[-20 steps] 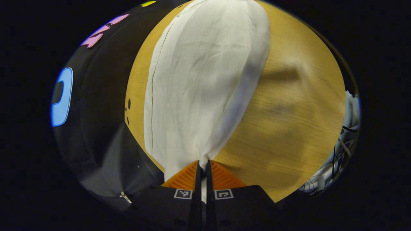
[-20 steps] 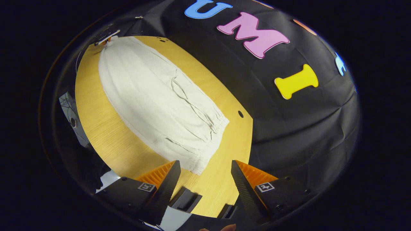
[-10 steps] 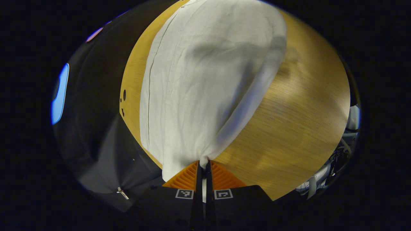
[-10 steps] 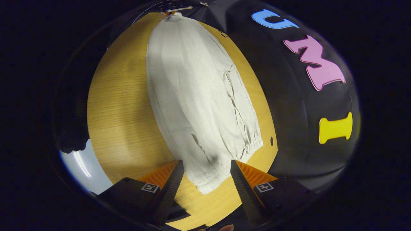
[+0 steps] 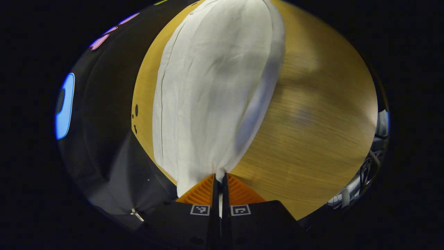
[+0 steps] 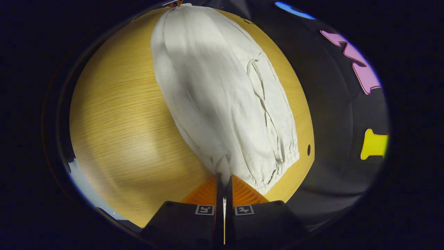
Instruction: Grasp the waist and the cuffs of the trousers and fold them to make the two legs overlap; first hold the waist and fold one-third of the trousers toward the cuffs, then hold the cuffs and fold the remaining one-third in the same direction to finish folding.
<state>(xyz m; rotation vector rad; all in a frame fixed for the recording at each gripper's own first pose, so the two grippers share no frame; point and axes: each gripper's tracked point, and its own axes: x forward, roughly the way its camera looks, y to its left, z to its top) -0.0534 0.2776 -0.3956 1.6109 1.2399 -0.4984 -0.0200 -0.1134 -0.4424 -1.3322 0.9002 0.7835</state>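
White trousers (image 5: 215, 86) lie lengthwise on the wooden table (image 5: 312, 121), their legs overlapped. My left gripper (image 5: 219, 177) is shut on the narrow cuff end, and the cloth fans out from its fingers. In the right gripper view the trousers (image 6: 222, 90) stretch away from me. Their gathered waistband (image 6: 284, 159) and drawstring (image 6: 260, 80) lie close by. My right gripper (image 6: 224, 177) is shut on the near corner of the waist, where the cloth bunches between its fingers.
The trousers lie along the table (image 6: 121, 121) edge next to the black cloth wall (image 6: 340, 114). Small holes (image 5: 136, 110) mark that edge of the tabletop. Cables (image 5: 367, 170) hang beyond the opposite edge. Bare wood spreads beside the trousers.
My right gripper was open short of the waist; it has moved in over the waist corner and shut on it. The left gripper stays shut on the cuff end, swaying slightly.
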